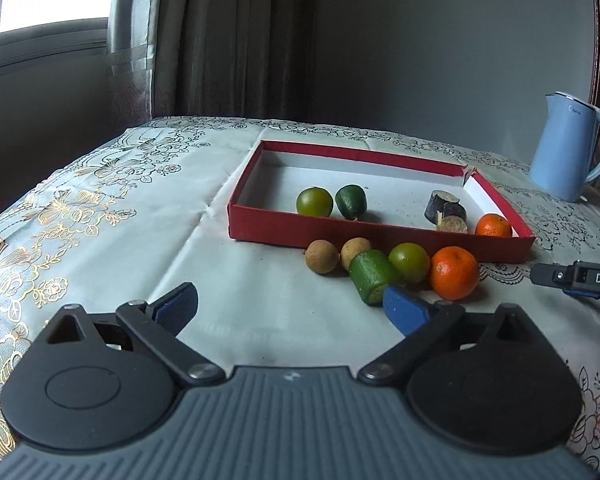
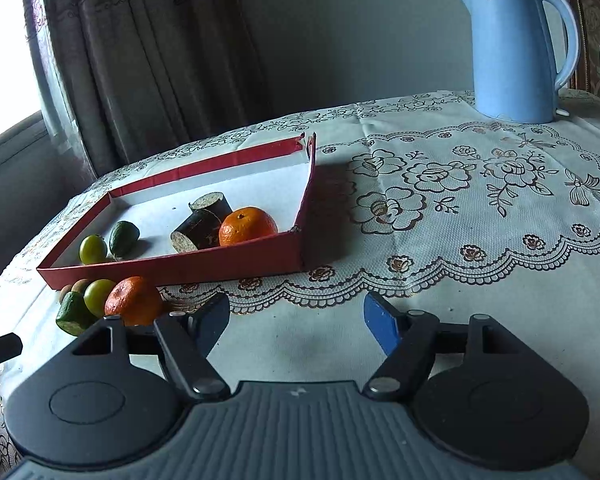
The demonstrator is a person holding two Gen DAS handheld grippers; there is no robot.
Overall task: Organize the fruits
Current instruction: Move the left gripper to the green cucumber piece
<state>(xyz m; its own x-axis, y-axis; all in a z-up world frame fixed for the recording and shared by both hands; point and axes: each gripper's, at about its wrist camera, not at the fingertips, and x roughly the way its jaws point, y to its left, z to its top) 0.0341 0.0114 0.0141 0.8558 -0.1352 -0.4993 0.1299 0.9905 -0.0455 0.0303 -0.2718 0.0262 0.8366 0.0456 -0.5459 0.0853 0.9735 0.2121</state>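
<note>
Lying on its side outside the red tray (image 1: 380, 240), green fruit chunk (image 1: 374, 276) points its cut end toward the wide-open, empty left gripper (image 1: 296, 304); right gripper (image 2: 300, 320) gapes, empty.

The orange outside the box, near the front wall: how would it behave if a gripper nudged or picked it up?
The orange looks round, so it would probably roll when pushed, likely bumping the green fruit touching it. Its dimpled skin suggests decent grip. It probably gives a little, so a gentle squeeze seems wise.
</note>
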